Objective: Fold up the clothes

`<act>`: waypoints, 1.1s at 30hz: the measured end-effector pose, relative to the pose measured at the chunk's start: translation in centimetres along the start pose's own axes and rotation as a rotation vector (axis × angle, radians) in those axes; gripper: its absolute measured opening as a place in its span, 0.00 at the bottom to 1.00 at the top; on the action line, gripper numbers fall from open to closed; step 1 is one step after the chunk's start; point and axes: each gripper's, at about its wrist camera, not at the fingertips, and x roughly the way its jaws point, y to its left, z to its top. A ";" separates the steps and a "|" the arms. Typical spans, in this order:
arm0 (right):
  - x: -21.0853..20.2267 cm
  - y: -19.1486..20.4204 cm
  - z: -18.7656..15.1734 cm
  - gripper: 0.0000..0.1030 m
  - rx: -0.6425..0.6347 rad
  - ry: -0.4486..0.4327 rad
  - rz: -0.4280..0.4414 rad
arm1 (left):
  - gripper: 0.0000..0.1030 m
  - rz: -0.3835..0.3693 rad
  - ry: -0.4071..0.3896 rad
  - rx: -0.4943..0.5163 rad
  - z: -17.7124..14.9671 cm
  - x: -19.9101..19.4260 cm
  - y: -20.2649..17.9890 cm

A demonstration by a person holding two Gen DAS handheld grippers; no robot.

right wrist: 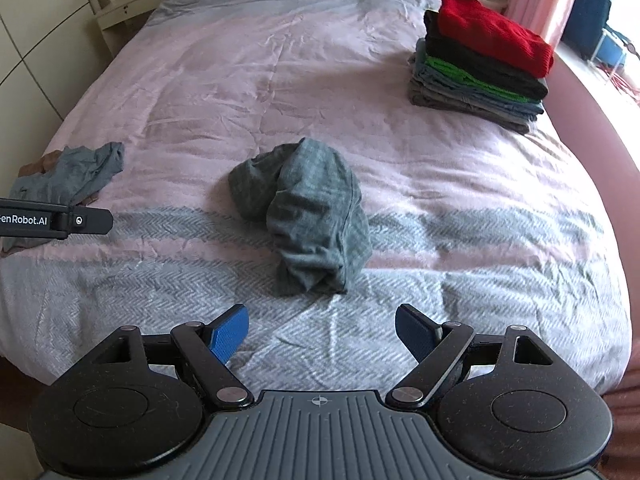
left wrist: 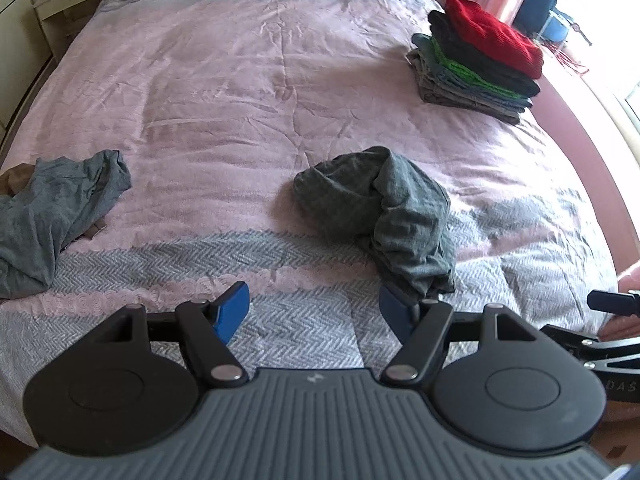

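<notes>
Grey-green, crumpled knit garment point(right wrist: 304, 216) is lying bunched mid-bed on the pink-and-grey herringbone bedspread point(right wrist: 460, 320). Left gripper point(left wrist: 314, 310) and right gripper point(right wrist: 322, 334) are both hovering released, jaws spread, just short of it. A folded clothes stack topped in red point(right wrist: 480, 64) is sitting far right. Risk: pinching several bunched layers, or bedspread, so it is lifting twisted.

White lettering "enRobot.AI" stands on the black bar of the left tongs point(right wrist: 56, 221), and "DAS" on the right tongs' black body point(left wrist: 618, 386).
</notes>
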 end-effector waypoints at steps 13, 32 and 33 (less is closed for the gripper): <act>2.2 -7.5 3.8 0.81 -0.164 0.000 0.074 | 0.66 0.079 0.000 -0.138 1.3 2.4 -6.2; 11.5 -2.1 5.4 0.74 -0.350 -0.008 0.161 | 0.66 0.207 0.102 -0.378 -3.2 7.9 2.8; 12.1 -1.3 5.6 0.65 -0.349 -0.015 0.166 | 0.66 0.202 0.105 -0.377 -3.2 8.5 3.5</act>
